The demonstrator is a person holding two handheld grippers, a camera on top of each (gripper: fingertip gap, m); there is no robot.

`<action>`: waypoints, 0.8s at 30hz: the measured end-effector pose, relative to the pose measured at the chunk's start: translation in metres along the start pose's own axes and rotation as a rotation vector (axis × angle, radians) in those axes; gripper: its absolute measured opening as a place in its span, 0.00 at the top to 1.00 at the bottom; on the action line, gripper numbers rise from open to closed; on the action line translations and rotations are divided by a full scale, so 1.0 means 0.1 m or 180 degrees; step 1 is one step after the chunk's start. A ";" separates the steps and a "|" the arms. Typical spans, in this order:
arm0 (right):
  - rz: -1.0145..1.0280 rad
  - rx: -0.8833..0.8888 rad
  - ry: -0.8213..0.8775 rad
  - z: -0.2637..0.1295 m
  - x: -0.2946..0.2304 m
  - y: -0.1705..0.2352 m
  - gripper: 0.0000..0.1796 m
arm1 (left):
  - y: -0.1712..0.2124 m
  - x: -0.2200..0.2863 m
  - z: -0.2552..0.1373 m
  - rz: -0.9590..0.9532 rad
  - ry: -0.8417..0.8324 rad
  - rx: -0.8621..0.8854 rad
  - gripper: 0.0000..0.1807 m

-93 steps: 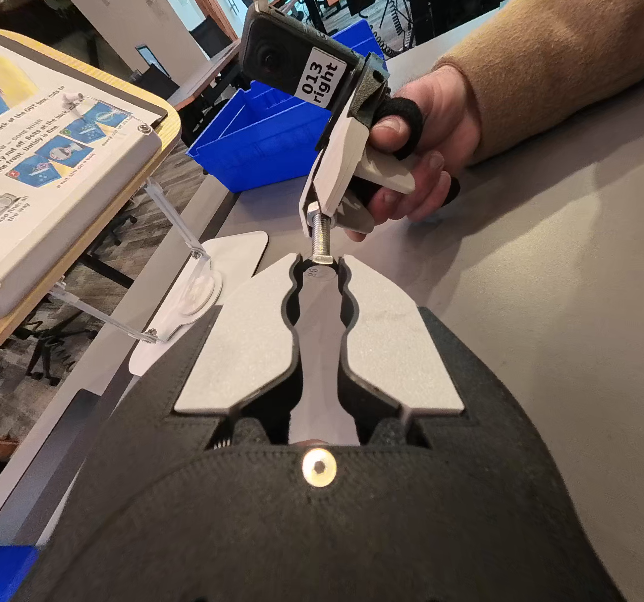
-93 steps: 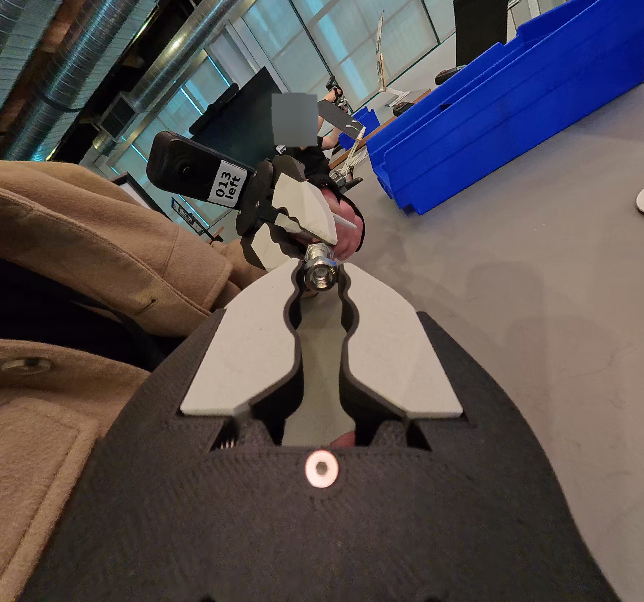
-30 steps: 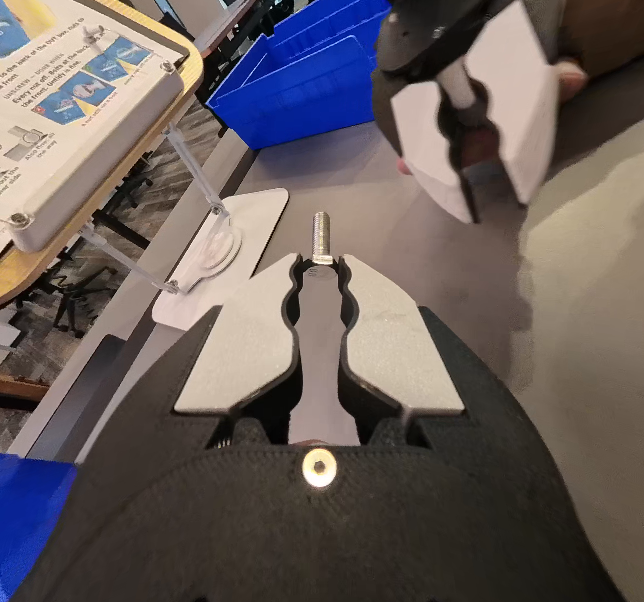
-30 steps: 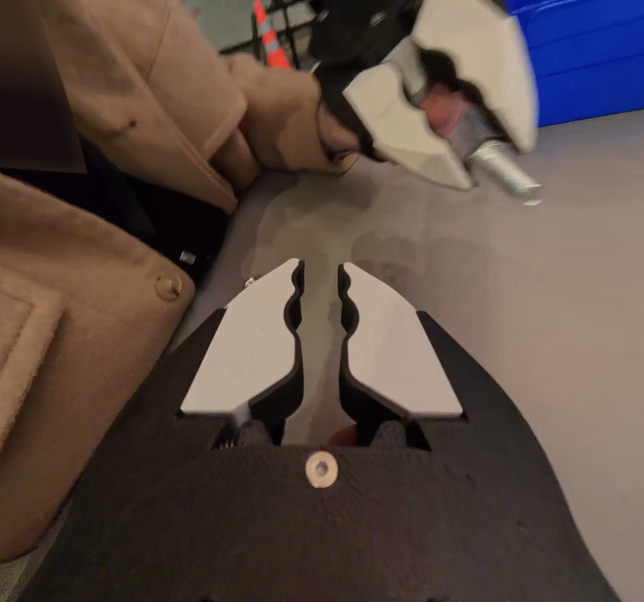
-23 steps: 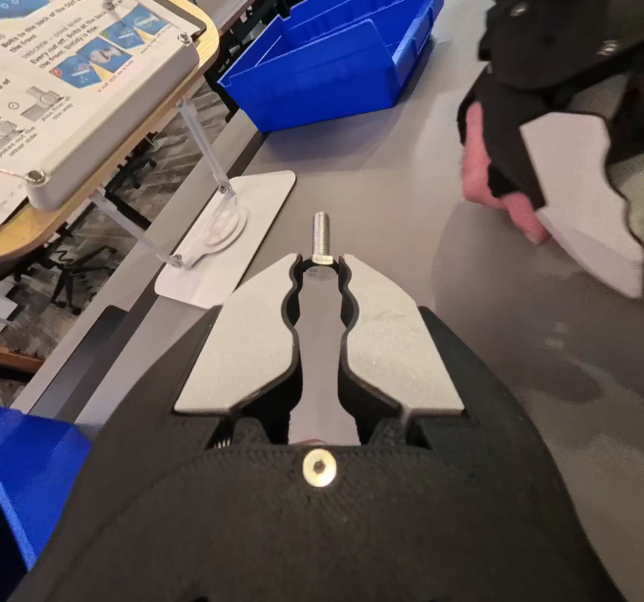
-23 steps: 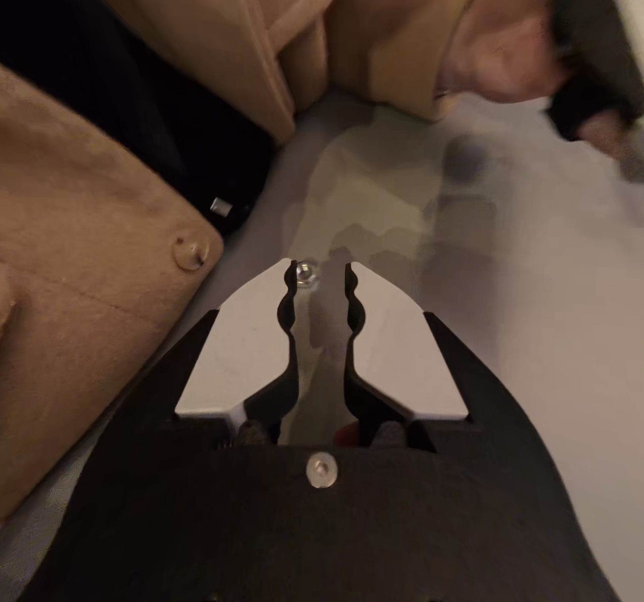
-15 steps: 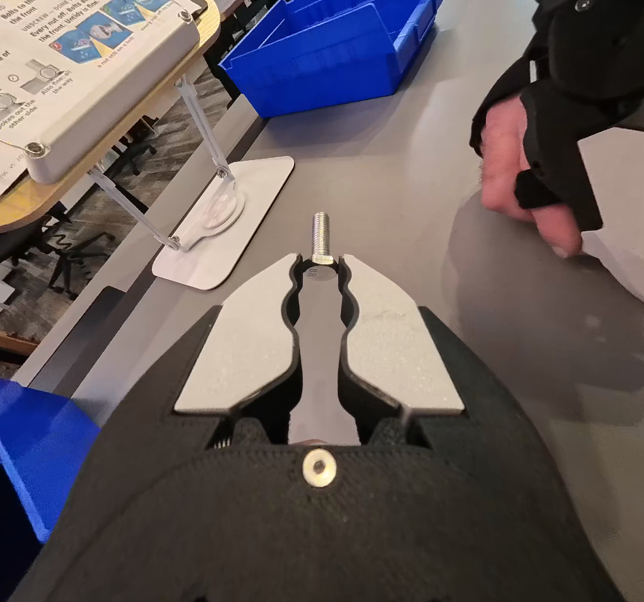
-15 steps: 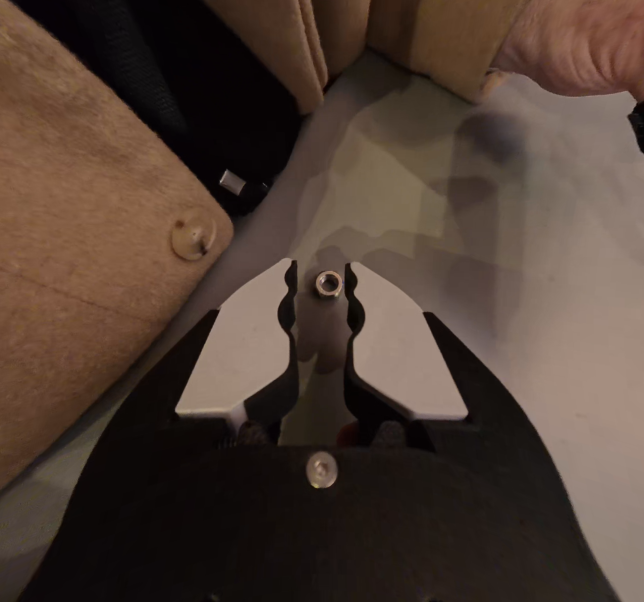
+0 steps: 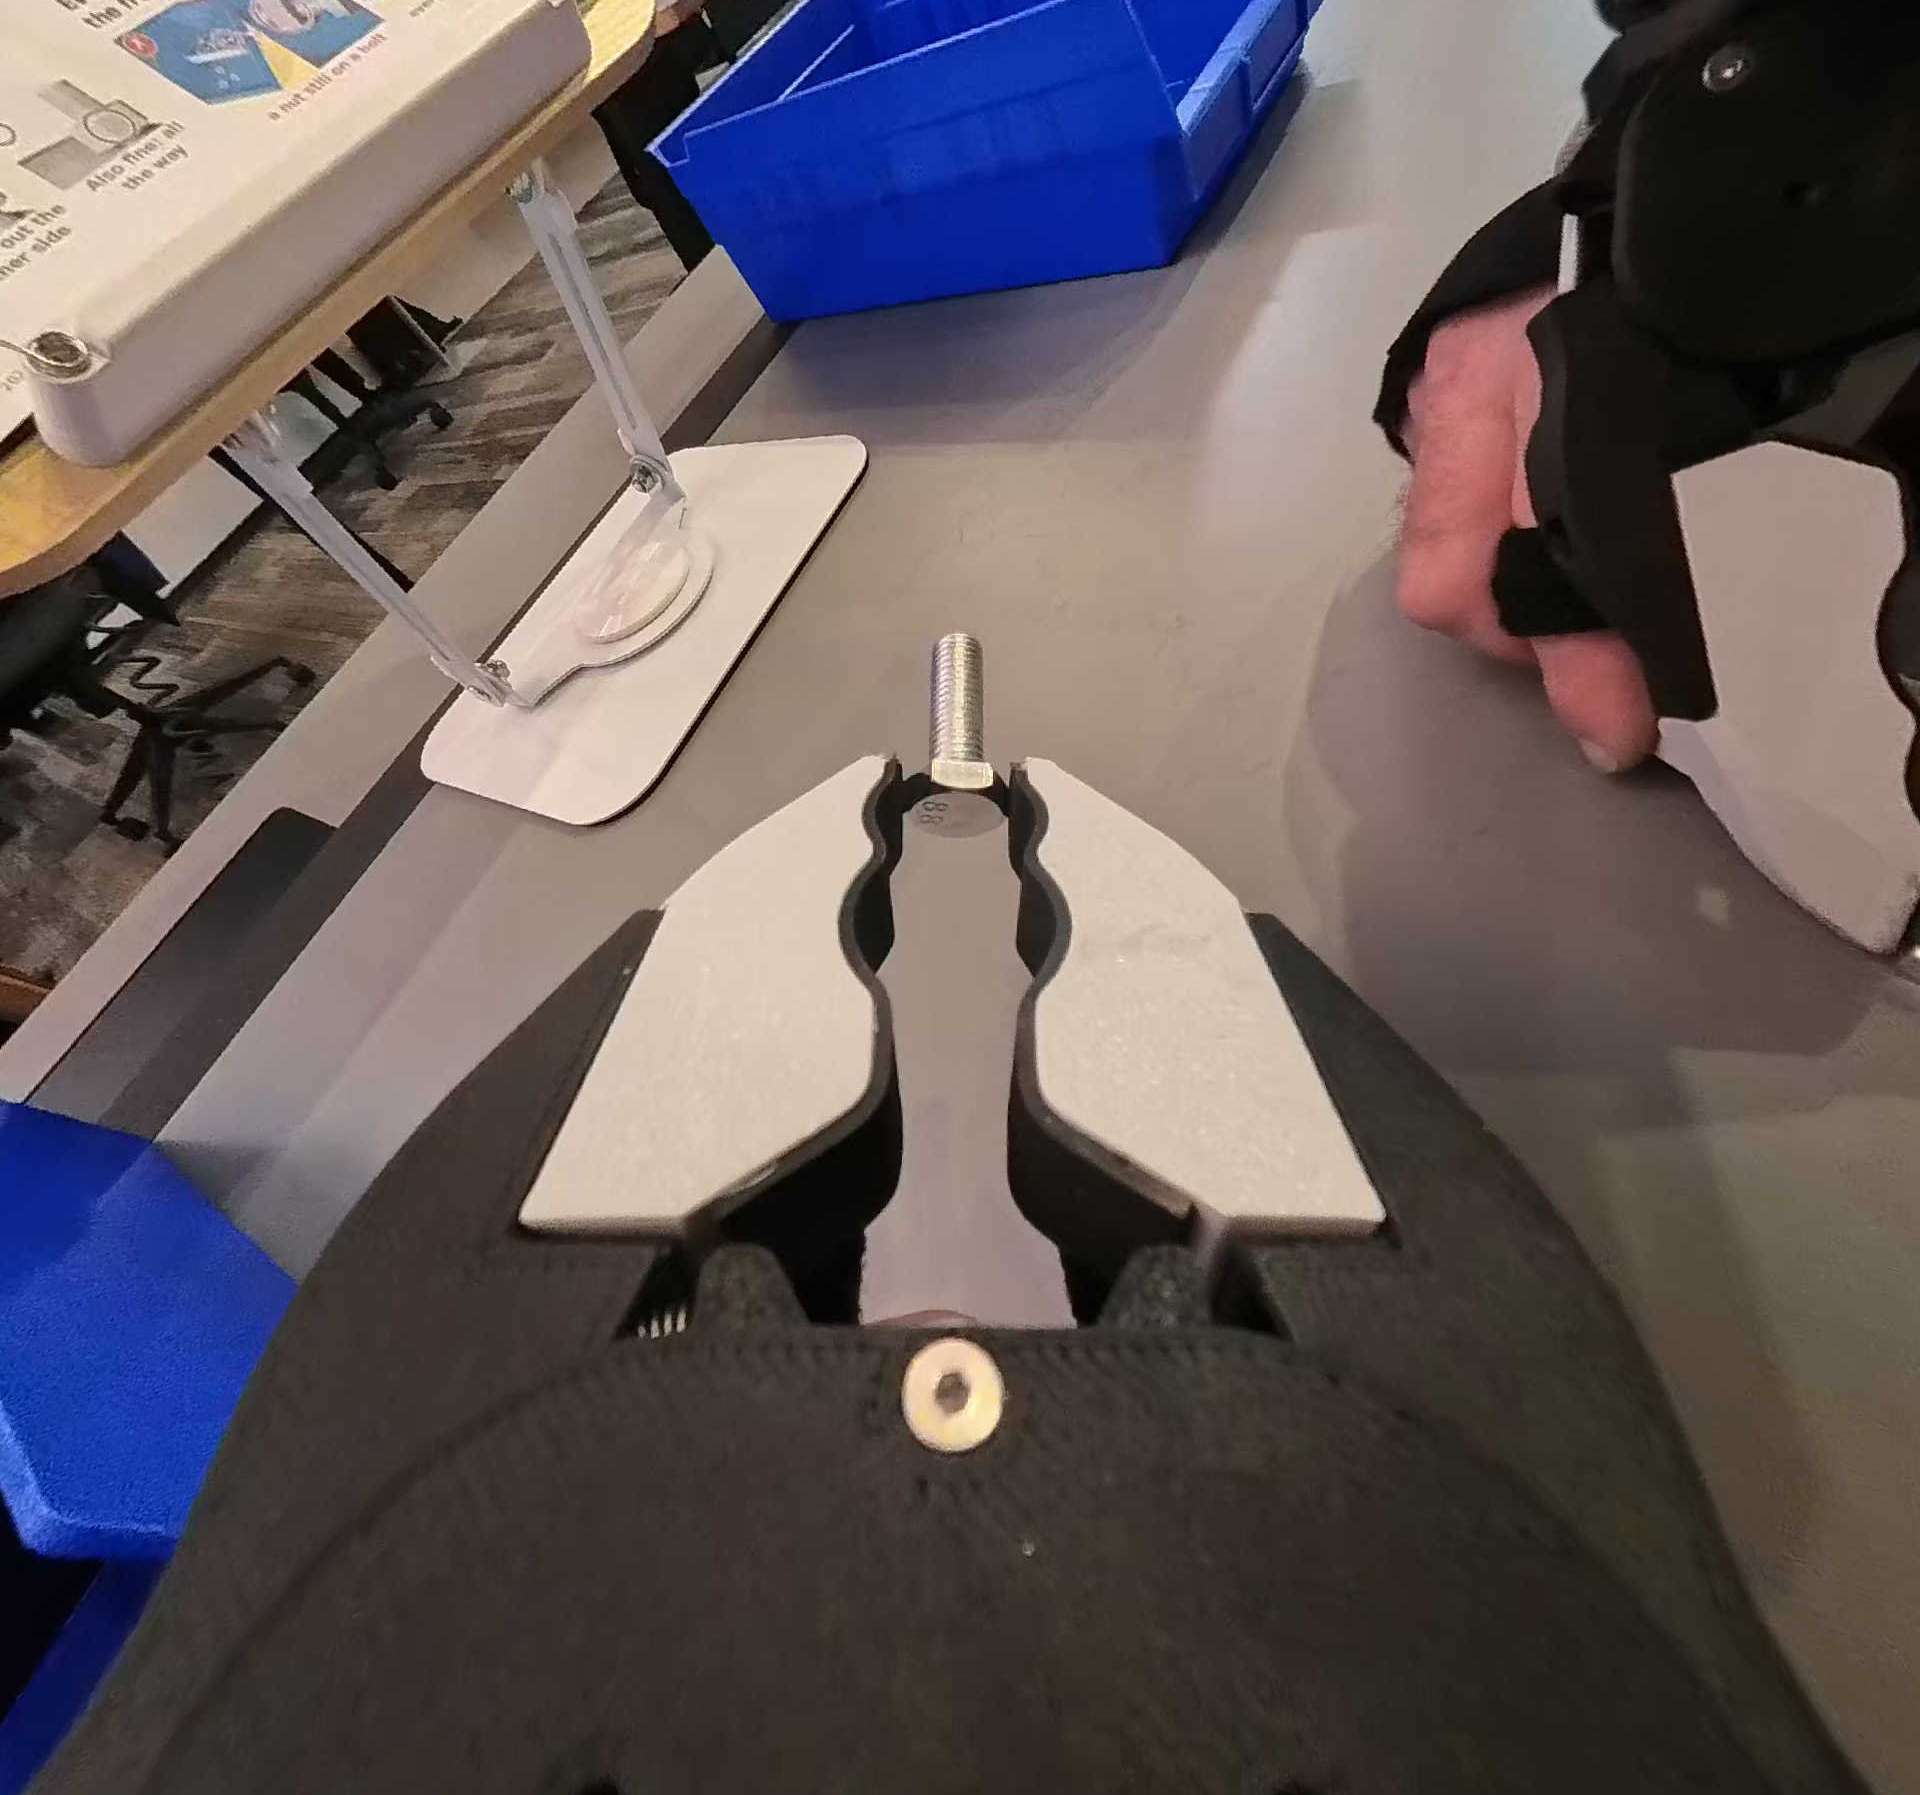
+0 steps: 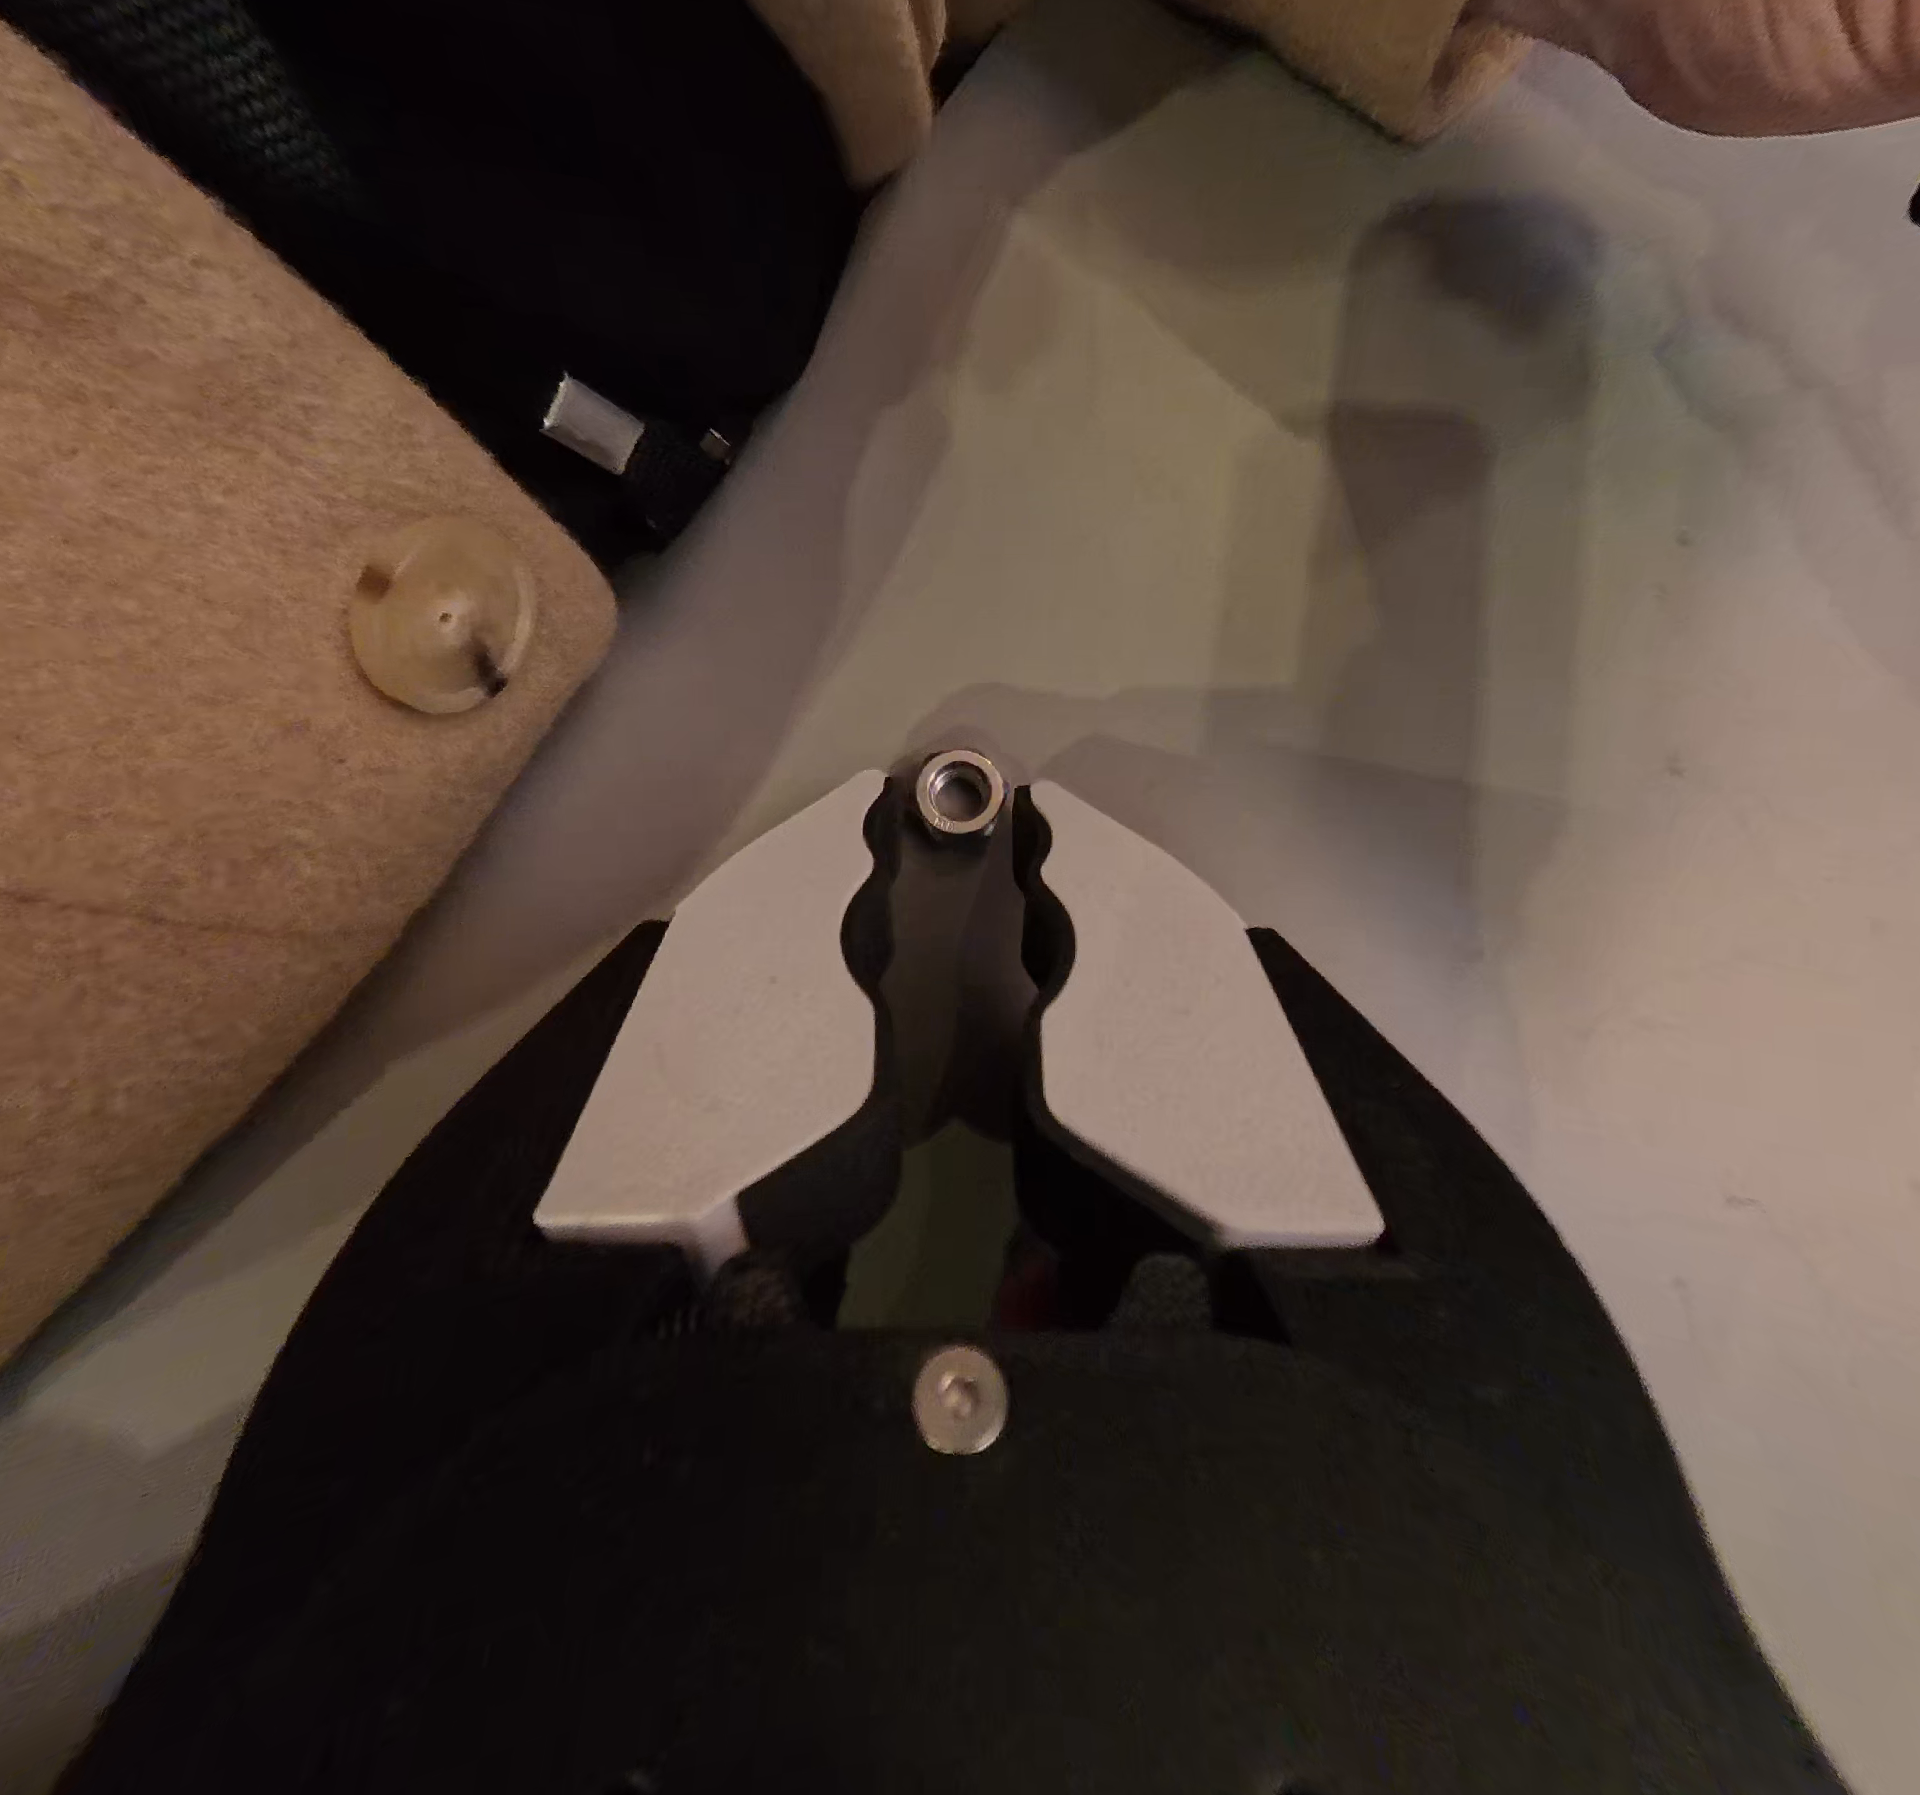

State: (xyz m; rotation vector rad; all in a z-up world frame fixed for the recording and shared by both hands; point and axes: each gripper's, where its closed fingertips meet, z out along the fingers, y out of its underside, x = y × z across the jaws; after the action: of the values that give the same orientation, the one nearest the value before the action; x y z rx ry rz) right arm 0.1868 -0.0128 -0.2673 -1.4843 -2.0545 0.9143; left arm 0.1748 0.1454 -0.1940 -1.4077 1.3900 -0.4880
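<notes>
- the left gripper (image 9: 956,777) has its fingers clamped on the hex head of a silver bolt (image 9: 957,708), which sits at centre frame in the left wrist view with its threaded shank pointing away over the grey table (image 9: 1091,498).
- only the very tips pinch the head, so the hold looks shallow; a knock or a slack squeeze could let the bolt twist out and roll on the table.
- the right gripper (image 10: 957,803) has its fingertips closed against the sides of a small silver nut (image 10: 958,789), just above centre in the right wrist view, with its hole facing the camera. i cannot tell whether it is lifted or still resting on the table.
- the nut sits at the extreme tip of the fingers, so it may well pop free sideways under pressure.
- a tan coat (image 10: 208,758) with a button (image 10: 442,613) lies at the left of that view, near the nut; a dropped nut might slide under its hem and be lost.
- the person's hand (image 9: 1496,519) works the right gripper at the right edge of the left wrist view, close enough to brush the bolt.
- a blue bin (image 9: 987,104) sits at the top, and a white stand base (image 9: 665,665) at the left, both well apart from the bolt.
</notes>
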 end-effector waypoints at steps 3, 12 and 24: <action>0.0022 -0.0112 0.0053 0.03 0.00 0.03 0.89 | 0.00 0.00 -0.01 -0.0009 -0.0005 0.0003 0.90; 0.0131 -0.0128 0.0139 0.04 0.05 0.03 0.90 | 0.01 -0.01 0.00 -0.0052 0.0009 0.0006 0.90; 0.0366 -0.0230 0.0346 0.04 0.07 0.03 0.89 | 0.02 -0.01 0.00 -0.0028 -0.0003 -0.0021 0.90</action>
State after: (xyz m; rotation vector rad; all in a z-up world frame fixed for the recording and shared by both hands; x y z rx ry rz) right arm 0.1839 -0.0063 -0.2721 -1.6673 -1.9602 0.7910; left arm 0.1735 0.1467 -0.1954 -1.4197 1.3861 -0.4889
